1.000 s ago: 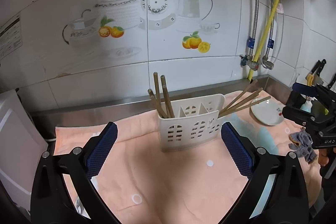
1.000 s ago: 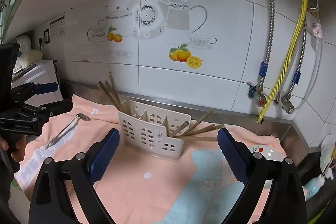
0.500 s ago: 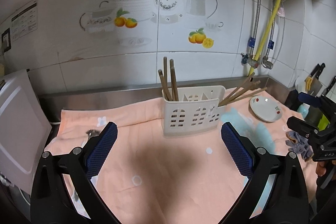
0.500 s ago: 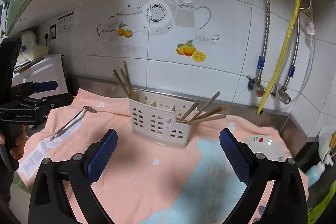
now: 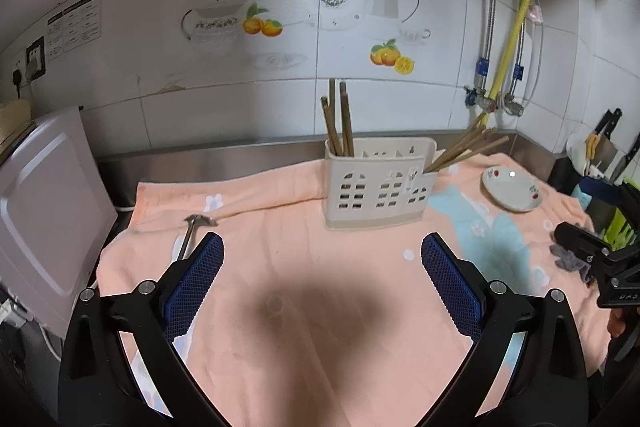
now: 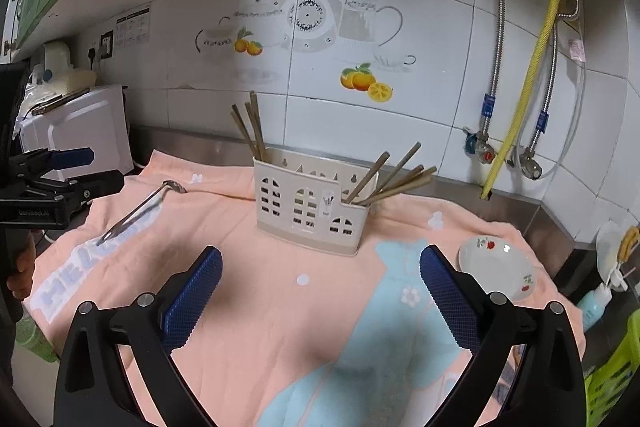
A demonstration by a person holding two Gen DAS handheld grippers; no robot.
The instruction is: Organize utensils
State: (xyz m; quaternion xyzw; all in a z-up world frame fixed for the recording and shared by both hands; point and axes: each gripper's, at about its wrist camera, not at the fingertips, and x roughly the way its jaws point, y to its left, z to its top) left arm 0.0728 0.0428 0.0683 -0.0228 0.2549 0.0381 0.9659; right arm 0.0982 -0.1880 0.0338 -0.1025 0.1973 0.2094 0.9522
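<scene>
A cream slotted utensil holder (image 5: 378, 183) (image 6: 314, 207) stands on the peach towel (image 5: 320, 287) (image 6: 280, 291). Brown chopsticks stick up from its left slot (image 5: 338, 119) (image 6: 250, 129) and lean out of its right slot (image 5: 464, 147) (image 6: 394, 175). A metal spoon (image 5: 190, 237) (image 6: 138, 211) lies on the towel at the left. My left gripper (image 5: 322, 283) is open and empty, held back from the holder, with the spoon beside its left finger. My right gripper (image 6: 320, 291) is open and empty too, in front of the holder.
A small white saucer (image 5: 512, 189) (image 6: 496, 269) rests on the towel at the right. A white appliance (image 5: 44, 211) (image 6: 76, 131) stands at the left edge. Pipes and a yellow hose (image 6: 520, 99) run down the tiled wall. Knives and bottles crowd the right corner.
Both grippers have drawn back and up from the holder, so it looks smaller and more of the towel shows. The spoon has come into the left wrist view.
</scene>
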